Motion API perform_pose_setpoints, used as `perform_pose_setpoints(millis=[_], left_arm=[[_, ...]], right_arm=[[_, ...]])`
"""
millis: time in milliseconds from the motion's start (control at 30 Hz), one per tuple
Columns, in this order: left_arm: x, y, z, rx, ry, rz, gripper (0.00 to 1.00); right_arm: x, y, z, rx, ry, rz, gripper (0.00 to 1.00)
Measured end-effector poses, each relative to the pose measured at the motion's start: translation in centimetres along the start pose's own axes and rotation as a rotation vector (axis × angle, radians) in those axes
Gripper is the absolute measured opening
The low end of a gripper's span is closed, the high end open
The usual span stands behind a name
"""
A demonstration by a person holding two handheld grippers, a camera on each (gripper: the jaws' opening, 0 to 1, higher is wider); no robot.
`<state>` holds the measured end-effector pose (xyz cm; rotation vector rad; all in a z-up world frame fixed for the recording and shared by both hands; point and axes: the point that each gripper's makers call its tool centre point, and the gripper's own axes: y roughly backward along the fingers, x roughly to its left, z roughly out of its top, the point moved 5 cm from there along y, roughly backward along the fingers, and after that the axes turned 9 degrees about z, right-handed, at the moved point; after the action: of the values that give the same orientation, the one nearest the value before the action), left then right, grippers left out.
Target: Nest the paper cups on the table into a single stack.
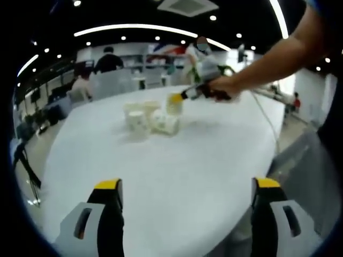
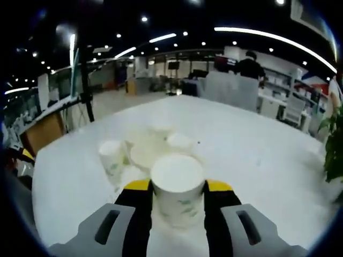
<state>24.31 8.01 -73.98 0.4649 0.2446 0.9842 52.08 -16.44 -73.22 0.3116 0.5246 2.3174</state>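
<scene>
Several white paper cups (image 1: 143,119) sit in a loose cluster on the round white table (image 1: 177,171), some upright and some lying on their sides. My left gripper (image 1: 186,184) is open with nothing between its jaws, well short of the cluster. My right gripper (image 1: 175,99), held in a person's hand (image 1: 222,88), comes in from the right. It is shut on a paper cup (image 1: 174,108) at the cluster's far right. In the right gripper view, the held cup (image 2: 178,179) stands upright between the jaws of my right gripper (image 2: 179,188). Beyond it are an upright cup (image 2: 111,155) and cups on their sides (image 2: 146,155).
The table's edge (image 1: 268,160) curves down the right side, with grey floor beyond it. Chairs (image 1: 112,83) and seated people (image 2: 249,67) are behind the far edge. A dark pole (image 2: 84,80) stands at far left and a plant (image 2: 333,144) at right.
</scene>
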Motion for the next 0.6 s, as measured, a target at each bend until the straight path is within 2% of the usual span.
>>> perform_pose_setpoints(millis=[600], left_arm=[[-0.4,0.1,0.1,-0.008,-0.012,-0.017,0.98]], right_arm=[[0.6,2.3,2.7,-0.009,0.028,-0.003,0.34]])
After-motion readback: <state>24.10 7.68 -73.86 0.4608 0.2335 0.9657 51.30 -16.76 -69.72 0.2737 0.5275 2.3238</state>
